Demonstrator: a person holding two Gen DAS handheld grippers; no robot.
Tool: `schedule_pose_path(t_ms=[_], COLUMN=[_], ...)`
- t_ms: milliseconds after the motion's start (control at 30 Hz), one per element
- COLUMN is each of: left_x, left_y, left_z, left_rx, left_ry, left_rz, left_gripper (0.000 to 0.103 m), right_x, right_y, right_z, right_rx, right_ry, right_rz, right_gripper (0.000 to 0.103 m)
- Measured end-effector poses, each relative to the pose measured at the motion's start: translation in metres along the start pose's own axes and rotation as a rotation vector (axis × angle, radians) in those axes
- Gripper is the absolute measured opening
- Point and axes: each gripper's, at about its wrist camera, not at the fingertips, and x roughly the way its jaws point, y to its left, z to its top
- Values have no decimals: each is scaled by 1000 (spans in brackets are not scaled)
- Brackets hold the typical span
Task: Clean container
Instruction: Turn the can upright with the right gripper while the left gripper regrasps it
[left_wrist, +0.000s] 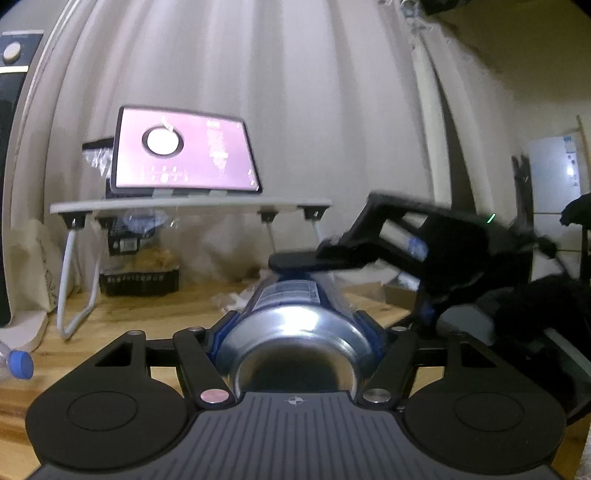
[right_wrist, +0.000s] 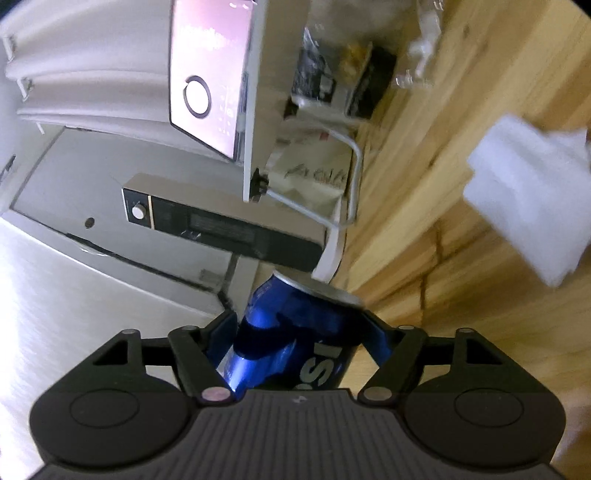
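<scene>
A blue Pepsi can (left_wrist: 295, 328) lies lengthwise between my left gripper's (left_wrist: 295, 314) fingers, its silver bottom toward the camera. The left gripper is shut on it. My right gripper (left_wrist: 325, 258) comes in from the right in the left wrist view, its black finger lying over the far end of the can. In the right wrist view, rolled sideways, the same can (right_wrist: 295, 332) fills the gap between the right gripper's (right_wrist: 299, 325) blue-padded fingers, which close on its body. A white folded tissue (right_wrist: 528, 199) lies on the wooden table (right_wrist: 461, 258).
A white folding stand (left_wrist: 184, 205) holds a lit tablet (left_wrist: 184, 147). A snack bag (left_wrist: 140, 266) sits under it. A plastic bottle with a blue cap (left_wrist: 18, 363) lies at the left edge. Crumpled plastic (left_wrist: 236, 295) lies behind the can. A curtain hangs behind.
</scene>
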Motion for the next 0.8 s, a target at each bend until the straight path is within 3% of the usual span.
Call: schedule_pose_path(t_ms=[100, 233, 333, 367, 433, 500, 633, 667, 800], left_x=[9, 18, 22, 21, 20, 19, 21, 20, 20], left_y=[-4, -11, -17, -19, -18, -17, -14, -13, -12], left_z=[1, 1, 0, 0, 0, 0, 1, 1, 1], left_rx=[18, 54, 90, 102, 98, 90, 81, 79, 72], left_ry=[54, 114, 136, 134, 126, 123, 133, 127, 122], left_rz=[23, 64, 81, 88, 96, 100, 87, 80, 73], left_gripper=[76, 76, 77, 77, 77, 77, 75, 67, 65], right_x=[-1, 7, 29, 36, 48, 49, 49, 53, 59], right_y=[33, 99, 125, 128, 131, 134, 137, 137, 140], right_z=[-1, -28, -59, -67, -79, -80, -72, -73, -77], right_rx=[-251, -797, -1157, -1224, -1312, -1327, -1279, -1275, -1288], right_ry=[-18, -29, 43, 78, 140, 147, 200, 226, 255], right_rz=[-101, -360, -550, -593, -647, -654, -600, -588, -612], right_gripper=[73, 72, 72, 72, 70, 71, 71, 71, 71])
